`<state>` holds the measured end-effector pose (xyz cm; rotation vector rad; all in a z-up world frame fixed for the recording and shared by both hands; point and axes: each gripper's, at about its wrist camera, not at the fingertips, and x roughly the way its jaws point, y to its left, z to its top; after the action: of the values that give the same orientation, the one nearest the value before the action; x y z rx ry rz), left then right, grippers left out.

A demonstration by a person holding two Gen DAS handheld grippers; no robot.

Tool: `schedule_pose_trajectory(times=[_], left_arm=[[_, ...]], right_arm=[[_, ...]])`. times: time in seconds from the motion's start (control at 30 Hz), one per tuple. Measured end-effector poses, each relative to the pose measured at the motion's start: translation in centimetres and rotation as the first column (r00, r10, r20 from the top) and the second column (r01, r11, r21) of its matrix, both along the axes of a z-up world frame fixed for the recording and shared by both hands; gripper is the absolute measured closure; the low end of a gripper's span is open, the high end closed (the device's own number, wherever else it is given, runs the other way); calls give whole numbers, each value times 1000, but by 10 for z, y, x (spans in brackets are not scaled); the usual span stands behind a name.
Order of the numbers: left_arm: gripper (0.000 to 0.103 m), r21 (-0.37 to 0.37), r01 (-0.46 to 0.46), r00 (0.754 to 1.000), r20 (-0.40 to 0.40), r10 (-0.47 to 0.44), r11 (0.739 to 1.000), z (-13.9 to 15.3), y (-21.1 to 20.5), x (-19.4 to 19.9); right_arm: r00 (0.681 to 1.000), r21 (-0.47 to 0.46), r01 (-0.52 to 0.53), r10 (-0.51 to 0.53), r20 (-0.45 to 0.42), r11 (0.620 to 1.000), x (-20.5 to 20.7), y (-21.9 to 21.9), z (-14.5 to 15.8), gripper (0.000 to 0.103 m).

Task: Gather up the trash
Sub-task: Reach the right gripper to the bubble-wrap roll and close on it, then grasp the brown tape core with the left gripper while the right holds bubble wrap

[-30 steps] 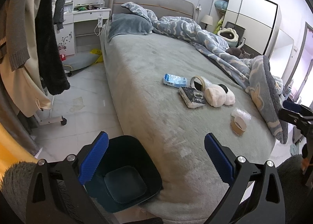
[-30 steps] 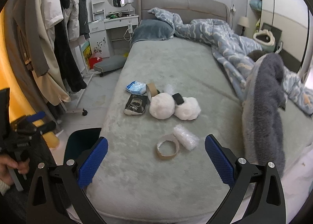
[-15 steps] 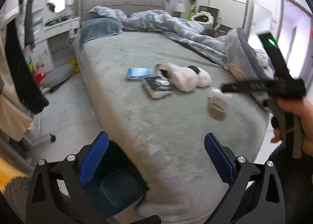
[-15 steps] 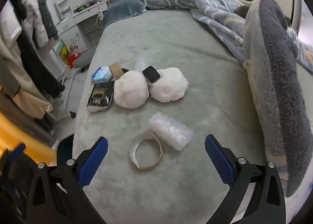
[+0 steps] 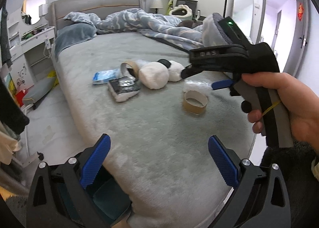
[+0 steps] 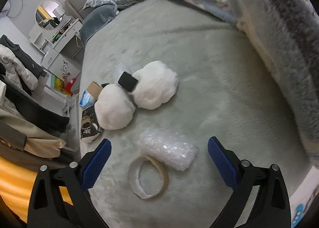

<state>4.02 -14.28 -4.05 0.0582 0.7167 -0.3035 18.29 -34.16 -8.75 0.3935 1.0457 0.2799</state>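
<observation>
An empty cardboard tape ring (image 6: 148, 177) and a wad of bubble wrap (image 6: 169, 151) lie on the grey bed (image 6: 219, 68), between and just ahead of the fingers of my open right gripper (image 6: 158, 160). Both also show in the left wrist view, the ring (image 5: 195, 102) and the wrap (image 5: 196, 86). Farther off lie white fluffy earmuffs (image 6: 135, 94), a black packet (image 6: 88, 128), a blue pack (image 5: 105, 75) and a second tape ring (image 5: 128, 67). My left gripper (image 5: 158, 160) is open and empty over the bed's near corner, above a dark teal bin (image 5: 101, 198).
A rumpled blue duvet (image 5: 151, 22) and a grey fleece blanket (image 6: 283, 34) cover the bed's right side. Clothes (image 6: 26, 96) hang at the left. A white dresser (image 5: 30, 48) stands by the headboard. The hand-held right gripper (image 5: 249, 68) shows in the left wrist view.
My right gripper has moved in low over the tape ring and bubble wrap. My left gripper has turned right, so the right gripper and its hand now fill its right side.
</observation>
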Motion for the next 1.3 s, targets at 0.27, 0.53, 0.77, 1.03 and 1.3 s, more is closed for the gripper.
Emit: schedule_pose_trajectory(times=[0.27, 0.53, 0.77, 1.03, 1.3], left_arm=[[4, -15, 48, 999, -3, -48, 999, 0, -9, 26], [4, -47, 69, 997, -41, -71, 997, -8, -14, 43], [5, -26, 111, 993, -46, -112, 993, -12, -35, 65], [21, -24, 133, 988, -82, -134, 991, -20, -50, 84], [21, -63, 180, 977, -102, -186, 982, -29, -70, 95]], right_arm=[[998, -34, 37, -39, -58, 999, 9, -5, -14, 28], [998, -23, 58, -58, -33, 998, 10, -12, -11, 40], [997, 49, 77, -78, 10, 996, 8, -25, 4, 40], [995, 90, 94, -97, 35, 992, 6, -41, 14, 40], [992, 155, 92, -105, 74, 984, 3, -62, 21, 40]])
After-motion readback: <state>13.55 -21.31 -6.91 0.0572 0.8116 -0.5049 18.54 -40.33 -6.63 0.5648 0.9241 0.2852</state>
